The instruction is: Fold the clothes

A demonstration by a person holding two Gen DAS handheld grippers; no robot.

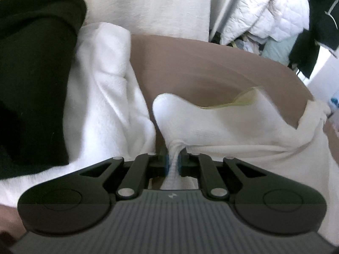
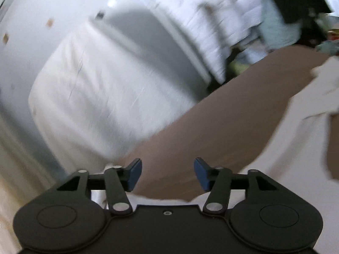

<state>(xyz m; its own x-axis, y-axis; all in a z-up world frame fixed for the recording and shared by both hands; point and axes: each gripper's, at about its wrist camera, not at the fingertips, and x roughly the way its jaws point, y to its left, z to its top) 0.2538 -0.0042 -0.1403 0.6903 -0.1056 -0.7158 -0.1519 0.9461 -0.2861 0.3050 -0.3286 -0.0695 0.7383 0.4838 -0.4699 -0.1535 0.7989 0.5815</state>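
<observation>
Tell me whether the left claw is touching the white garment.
Touching. The left wrist view shows the left claw shut on a bunched fold of the white garment, blue pads pressed against the cloth on both sides.

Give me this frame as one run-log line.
left claw: shut on white garment | right claw: open, empty | surface: brown table

From the left wrist we look forward and down along the fingers (image 1: 167, 163), very close over the flat tan-brown worktop (image 1: 201, 67). From the right wrist we look out along its fingers (image 2: 135, 172), tilted and blurred, low over the same worktop (image 2: 211, 127). Both views share that surface and the quilted white padded jacket (image 1: 264, 14) (image 2: 211, 21) toward one o'clock.
</observation>
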